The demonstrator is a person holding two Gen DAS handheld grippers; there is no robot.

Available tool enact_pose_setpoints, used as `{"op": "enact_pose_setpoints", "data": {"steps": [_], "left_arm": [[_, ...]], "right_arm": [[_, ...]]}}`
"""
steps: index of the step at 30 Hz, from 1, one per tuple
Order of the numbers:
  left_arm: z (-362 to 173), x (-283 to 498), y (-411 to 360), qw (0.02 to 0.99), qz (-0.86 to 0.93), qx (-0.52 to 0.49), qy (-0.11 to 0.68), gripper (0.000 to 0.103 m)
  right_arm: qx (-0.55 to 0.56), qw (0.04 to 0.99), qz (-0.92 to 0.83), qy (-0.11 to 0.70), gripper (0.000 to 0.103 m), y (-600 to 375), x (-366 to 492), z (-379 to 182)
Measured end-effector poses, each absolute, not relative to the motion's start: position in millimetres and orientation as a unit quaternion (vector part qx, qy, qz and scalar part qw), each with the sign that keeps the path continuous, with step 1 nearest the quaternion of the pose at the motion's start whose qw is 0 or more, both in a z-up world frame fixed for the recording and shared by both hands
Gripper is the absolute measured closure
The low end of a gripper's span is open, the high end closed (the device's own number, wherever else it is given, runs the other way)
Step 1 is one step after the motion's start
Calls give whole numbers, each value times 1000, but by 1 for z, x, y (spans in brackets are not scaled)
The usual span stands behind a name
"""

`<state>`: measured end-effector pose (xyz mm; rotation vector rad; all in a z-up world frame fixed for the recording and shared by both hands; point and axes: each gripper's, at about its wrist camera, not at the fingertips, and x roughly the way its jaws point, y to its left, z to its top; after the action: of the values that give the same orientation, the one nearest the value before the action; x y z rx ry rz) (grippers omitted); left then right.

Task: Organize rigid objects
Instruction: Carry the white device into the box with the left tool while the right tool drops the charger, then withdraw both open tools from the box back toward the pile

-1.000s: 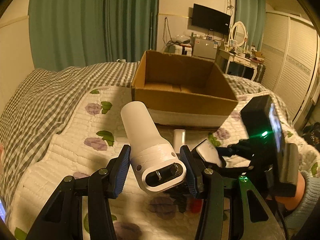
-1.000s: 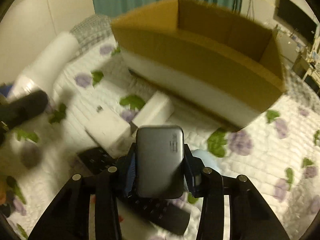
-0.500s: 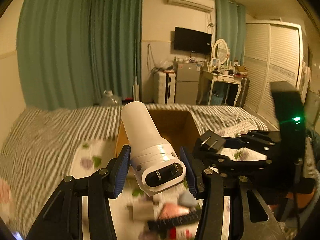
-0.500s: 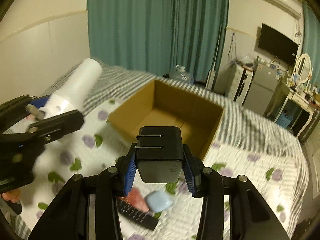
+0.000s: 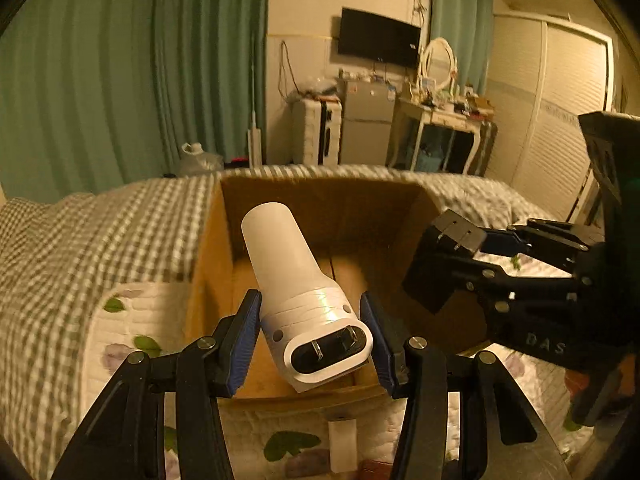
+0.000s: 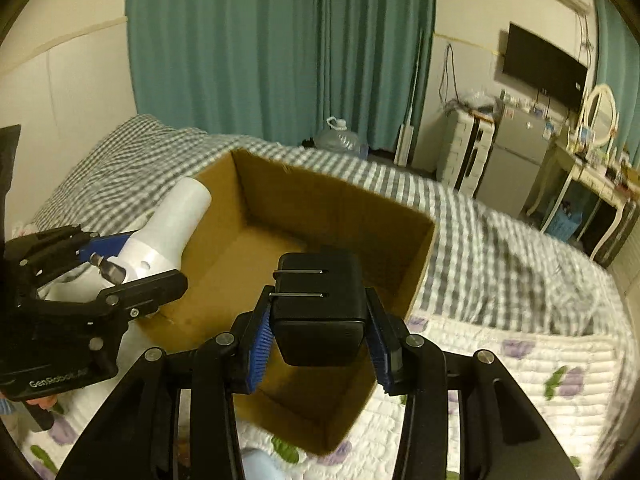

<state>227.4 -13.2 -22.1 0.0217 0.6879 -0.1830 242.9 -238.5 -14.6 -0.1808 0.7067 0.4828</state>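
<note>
Right wrist: 1 box, 2 tools w/ 1 charger each.

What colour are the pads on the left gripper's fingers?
Blue pads, clearest in the left wrist view.

Left gripper and right gripper both raised, side by side, jaws clamped on a held object each.

A lived-in home bedroom: a bed under a grey checked blanket and a flower-printed quilt, teal curtains (floor-length), a wall-mounted television, a dressing table with an oval mirror, a small fridge, and louvred wardrobe doors.
</note>
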Motion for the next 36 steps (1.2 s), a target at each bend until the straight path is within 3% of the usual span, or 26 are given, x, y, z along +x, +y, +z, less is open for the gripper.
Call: {"op": "enact_pose_setpoints", "data": {"steps": [16, 18, 19, 20, 24, 28, 36], "left_arm": [[-22, 220, -19, 943, -74, 44, 321, 39], [-19, 215, -19, 946, -67, 47, 312, 38], [-17, 214, -17, 948, -65, 46, 309, 37], [-14, 212, -17, 949, -61, 45, 306, 37], [4, 195, -11, 955, -46, 33, 290, 34], [29, 163, -11, 966, -34, 31, 254, 32], [47, 102, -10, 975, -30, 35, 219, 32]], "right_arm": [[-92, 900, 231, 358, 60, -239, 248, -38], [-88, 909, 225, 339, 47, -242, 244, -30], [-85, 913, 220, 332, 31, -243, 243, -26], [-82, 918, 214, 323, 27, -246, 240, -21], [-76, 929, 193, 306, 26, -259, 226, -5], [-67, 939, 180, 285, 13, -275, 197, 15], [-75, 949, 159, 260, 1, -293, 125, 47]]}}
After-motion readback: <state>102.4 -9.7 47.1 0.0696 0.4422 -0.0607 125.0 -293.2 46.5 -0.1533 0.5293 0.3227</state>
